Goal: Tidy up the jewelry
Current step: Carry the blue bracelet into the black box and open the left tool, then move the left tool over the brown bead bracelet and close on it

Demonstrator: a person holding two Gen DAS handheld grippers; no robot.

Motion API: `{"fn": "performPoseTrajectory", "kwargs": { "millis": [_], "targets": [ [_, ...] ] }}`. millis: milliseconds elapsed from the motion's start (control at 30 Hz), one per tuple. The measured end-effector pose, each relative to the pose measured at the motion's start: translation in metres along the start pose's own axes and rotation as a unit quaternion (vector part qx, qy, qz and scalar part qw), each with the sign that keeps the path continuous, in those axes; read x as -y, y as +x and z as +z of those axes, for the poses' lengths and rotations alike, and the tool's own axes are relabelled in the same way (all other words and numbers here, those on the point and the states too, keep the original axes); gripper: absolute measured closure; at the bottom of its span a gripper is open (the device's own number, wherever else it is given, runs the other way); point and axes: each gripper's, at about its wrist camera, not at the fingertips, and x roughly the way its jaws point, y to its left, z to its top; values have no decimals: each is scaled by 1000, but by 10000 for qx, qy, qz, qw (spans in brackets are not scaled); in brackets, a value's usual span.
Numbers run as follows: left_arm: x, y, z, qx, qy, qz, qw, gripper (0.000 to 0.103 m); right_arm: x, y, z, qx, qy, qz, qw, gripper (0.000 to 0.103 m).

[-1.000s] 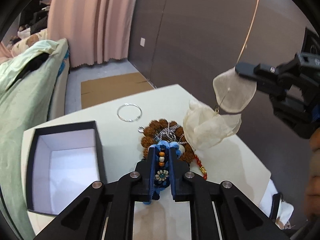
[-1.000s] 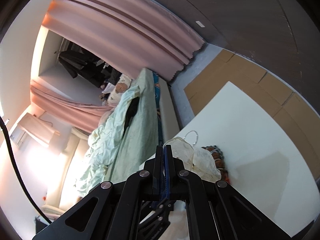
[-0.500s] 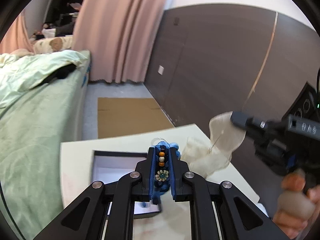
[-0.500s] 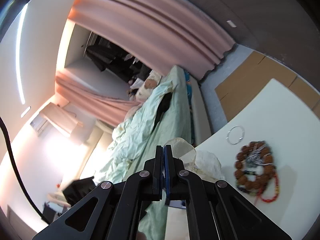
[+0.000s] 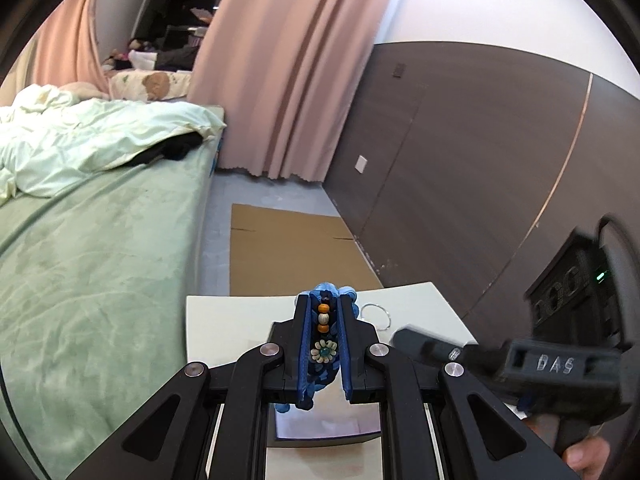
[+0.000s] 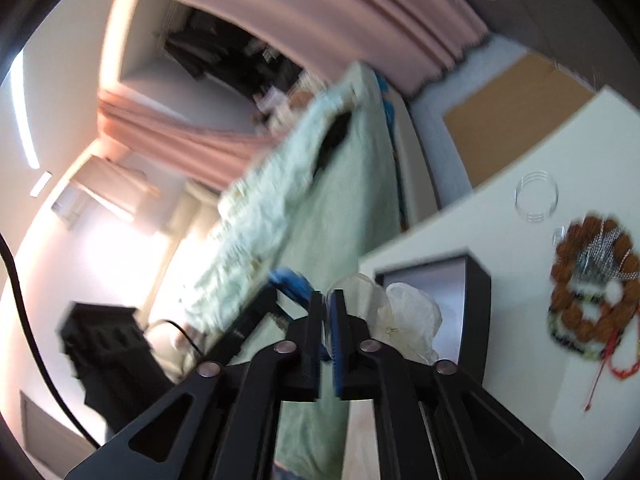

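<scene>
My left gripper (image 5: 324,300) is shut on a blue beaded bracelet (image 5: 323,350) with orange and white beads and a flower charm, held above the open black box (image 5: 326,428). My right gripper (image 6: 329,294) is shut on a sheer cream organza pouch (image 6: 404,316), held over the black box (image 6: 472,312). A brown bead bracelet pile with silver chain and red cord (image 6: 592,300) lies on the white table (image 6: 500,232). A thin silver bangle (image 6: 536,196) lies beyond it; it also shows in the left wrist view (image 5: 376,316).
A bed with a green cover (image 5: 92,248) runs along the table's left side. Flat cardboard (image 5: 288,248) lies on the floor beyond the table. A dark panelled wall (image 5: 480,180) and pink curtains (image 5: 280,80) stand behind.
Both grippers have swung left from the jewelry pile to over the black box, carrying the blue bracelet and the pouch. The pile and bangle stayed on the table.
</scene>
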Motion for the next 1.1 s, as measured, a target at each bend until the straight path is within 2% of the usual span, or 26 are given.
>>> {"fn": "performPoseTrajectory", "kwargs": {
  "millis": [33, 67, 167, 400, 500, 533, 600, 667, 733, 800, 1000, 1100],
  "targets": [
    [-2, 1, 0, -8, -36, 0, 10000, 90, 5, 2, -1, -56, 89, -87, 9999, 44],
    [-3, 1, 0, -13, -61, -7, 10000, 90, 8, 0, -2, 19, 172, -152, 9997, 31],
    [-1, 3, -1, -45, -58, -54, 10000, 90, 13, -11, -1, 108, 220, -124, 9996, 30],
    [12, 18, -8, -293, 48, -213, 9993, 90, 13, -50, 0, 618, 88, -397, 9973, 30],
    [15, 30, -12, -524, 27, -67, 9986, 87, 17, -62, 4, 733, 106, -428, 9963, 30],
    [15, 35, -14, -648, 21, -84, 9979, 85, 18, -67, 6, 787, 114, -442, 9958, 30],
    [12, 45, -17, -936, -122, -185, 9954, 70, 22, -75, 10, 875, 166, -458, 9950, 30],
    [9, 47, -21, -1006, -294, -268, 9941, 39, 26, -85, 11, 943, 218, -391, 9945, 30],
    [9, 43, -23, -913, -343, -242, 9949, 26, 27, -95, 12, 1039, 235, -488, 9931, 30],
    [14, 37, -23, -797, -262, -200, 9963, 22, 27, -109, 9, 1200, 218, -674, 9902, 30],
    [32, 29, -30, -718, -77, -175, 9972, 21, 35, -146, 1, 1728, 185, -1247, 9769, 30],
    [43, 24, -36, -593, 62, -257, 9979, 21, 43, -157, 0, 1745, 183, -1556, 9721, 30]
  ]
}}
